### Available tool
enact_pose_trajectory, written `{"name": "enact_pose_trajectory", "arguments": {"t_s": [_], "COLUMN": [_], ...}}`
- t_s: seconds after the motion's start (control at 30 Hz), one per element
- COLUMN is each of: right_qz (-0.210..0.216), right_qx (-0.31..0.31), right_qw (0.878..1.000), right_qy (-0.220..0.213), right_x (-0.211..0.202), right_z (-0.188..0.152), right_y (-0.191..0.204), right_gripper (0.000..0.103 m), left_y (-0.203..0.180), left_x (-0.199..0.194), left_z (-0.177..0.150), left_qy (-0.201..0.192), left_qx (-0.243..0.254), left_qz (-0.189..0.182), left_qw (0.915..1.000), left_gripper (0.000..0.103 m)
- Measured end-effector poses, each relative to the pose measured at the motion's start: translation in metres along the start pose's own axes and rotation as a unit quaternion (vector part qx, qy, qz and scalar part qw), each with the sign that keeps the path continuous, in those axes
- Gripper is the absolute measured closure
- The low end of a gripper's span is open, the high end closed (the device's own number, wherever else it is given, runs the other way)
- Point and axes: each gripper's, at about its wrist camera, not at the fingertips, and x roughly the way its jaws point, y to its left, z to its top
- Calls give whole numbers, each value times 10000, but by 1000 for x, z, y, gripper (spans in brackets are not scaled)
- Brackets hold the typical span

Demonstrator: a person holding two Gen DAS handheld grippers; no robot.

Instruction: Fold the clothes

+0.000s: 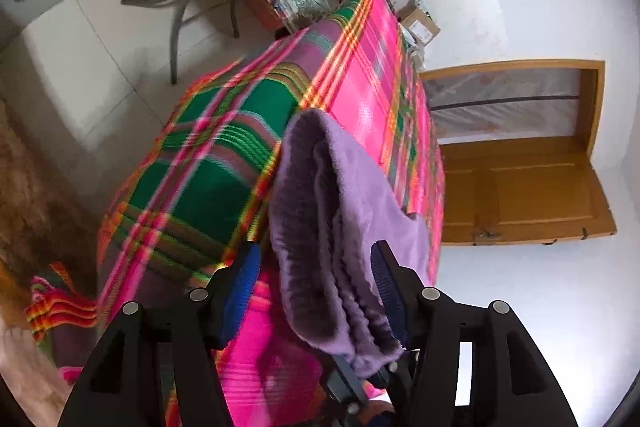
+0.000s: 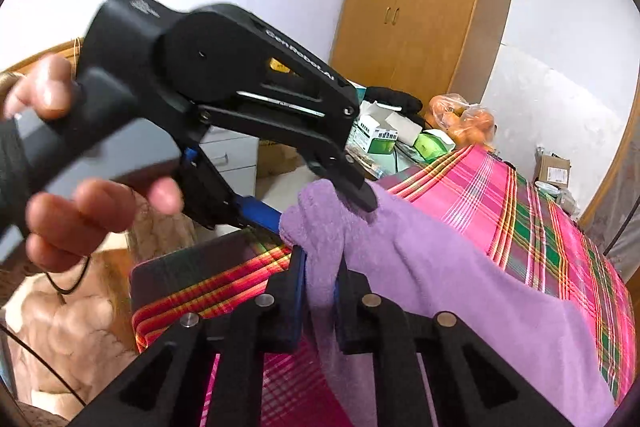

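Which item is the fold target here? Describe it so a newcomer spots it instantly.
Find the bed under the pink-and-green plaid sheet. At its near edge both handheld grippers meet, and the lilac fleece garment hangs there, pinched by the right gripper and draped between the open fingers of the left gripper. It is the only plain, fuzzy purple cloth; everything around it is striped.

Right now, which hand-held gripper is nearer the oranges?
Left: the left hand-held gripper sits ahead on the purple cloth, towards the oranges; the right hand-held gripper clamps it further back.
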Motion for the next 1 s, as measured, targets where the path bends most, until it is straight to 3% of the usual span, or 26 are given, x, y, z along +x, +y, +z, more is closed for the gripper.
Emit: {"name": "enact_pose_trajectory", "arguments": {"t_s": [0.17,0.33,0.47,0.6,0.7,0.8,1.0], "right_qz": [102,171,272,303,342,498,568], "right_qx": [60,170,234,259,284,353,350], "right_qw": [9999,9996,9993,9992,9990,9979,9974], "right_qy": [-20,-118,-89,-52,22,221,257], "right_x": [-2,-16,-17,-14,16,29,42], "right_z": [-3,-7,-11,-12,-3,0,4], "right_y": [3,3,4,5,-17,-18,-13], "right_gripper": [91,91,91,92,92,93,94], "left_y": [-9,-10,-13,-15,-13,-14,-13], "left_x": [19,44,58,59,58,57,51], "left_z": [8,21,29,36,37,37,40], "left_qy": [212,578,746,658,565,440,282], "left_qx": [72,-28,-18,104,193,435,600], "left_qz": [34,-181,-265,-213,-139,127,205], "left_qw": [9997,9982,9969,9975,9981,9980,9976], "left_gripper": [43,43,60,82,83,85,86]}}
